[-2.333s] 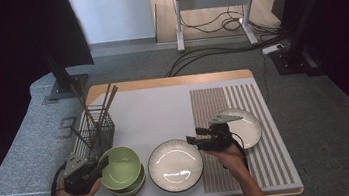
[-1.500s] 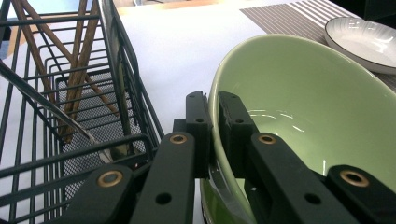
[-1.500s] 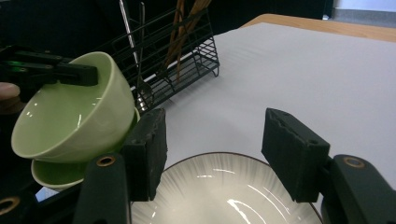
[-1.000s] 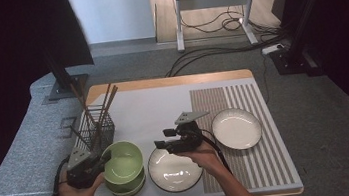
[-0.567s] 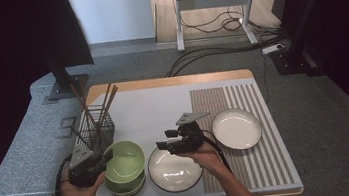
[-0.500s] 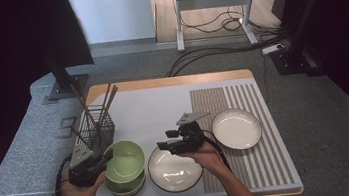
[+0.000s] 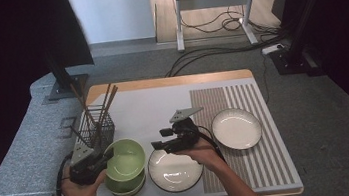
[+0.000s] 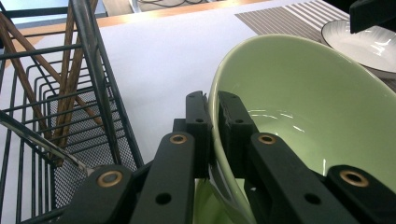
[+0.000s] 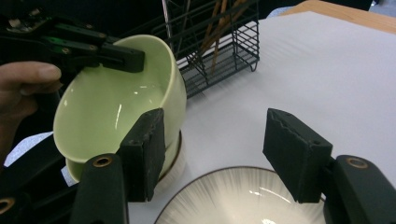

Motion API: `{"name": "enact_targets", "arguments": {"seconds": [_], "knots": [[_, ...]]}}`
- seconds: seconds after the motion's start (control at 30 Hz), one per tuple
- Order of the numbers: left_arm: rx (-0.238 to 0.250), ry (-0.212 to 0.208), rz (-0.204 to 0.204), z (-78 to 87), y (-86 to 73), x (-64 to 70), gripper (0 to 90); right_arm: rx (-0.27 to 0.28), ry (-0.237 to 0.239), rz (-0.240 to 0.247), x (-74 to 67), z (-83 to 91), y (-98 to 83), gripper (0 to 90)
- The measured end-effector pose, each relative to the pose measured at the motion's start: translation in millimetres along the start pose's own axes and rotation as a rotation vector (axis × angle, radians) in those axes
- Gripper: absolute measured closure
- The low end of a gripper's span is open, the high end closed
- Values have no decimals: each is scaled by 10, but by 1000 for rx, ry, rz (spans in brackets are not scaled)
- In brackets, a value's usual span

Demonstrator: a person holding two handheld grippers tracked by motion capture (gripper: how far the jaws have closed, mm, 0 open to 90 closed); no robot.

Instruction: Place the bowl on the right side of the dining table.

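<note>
One wire basket at the table's left, with several brown chopsticks standing in it; exact count unclear. Two green bowls: the top bowl is tilted, lifted on its left side off the lower bowl stacked under it. Left claw is clamped on the top bowl's left rim, one jaw inside, one outside; in the left gripper view the pads press the rim. Two white plates with dark rims: the near plate just right of the bowls, the far plate on the striped mat further right. Right claw hovers over the near plate's back edge, jaws apart and holding nothing, pointing left at the top bowl, close to its right side but not touching.
</note>
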State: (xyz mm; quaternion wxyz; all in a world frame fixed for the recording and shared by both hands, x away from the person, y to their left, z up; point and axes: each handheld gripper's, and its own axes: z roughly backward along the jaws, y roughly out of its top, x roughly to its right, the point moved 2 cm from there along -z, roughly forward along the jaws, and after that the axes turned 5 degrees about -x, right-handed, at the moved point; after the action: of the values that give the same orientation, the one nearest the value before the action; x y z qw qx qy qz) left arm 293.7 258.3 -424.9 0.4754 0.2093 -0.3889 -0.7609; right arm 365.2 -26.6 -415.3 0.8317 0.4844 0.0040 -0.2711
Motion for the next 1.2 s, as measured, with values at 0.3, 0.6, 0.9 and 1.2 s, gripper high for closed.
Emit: {"name": "enact_targets", "arguments": {"seconds": [0.3,0.6,0.9,1.2], "knots": [[1,2,-12,5,42,24,837,-1,20,17,-91,-76,97,389],[10,-7,-24,-15,109,86,837,-22,31,39,-191,-163,186,390],[26,-25,-48,-23,175,186,836,-68,21,30,-180,-290,132,411],[33,-33,-58,-68,183,272,836,-111,15,17,-149,-326,62,518]]}}
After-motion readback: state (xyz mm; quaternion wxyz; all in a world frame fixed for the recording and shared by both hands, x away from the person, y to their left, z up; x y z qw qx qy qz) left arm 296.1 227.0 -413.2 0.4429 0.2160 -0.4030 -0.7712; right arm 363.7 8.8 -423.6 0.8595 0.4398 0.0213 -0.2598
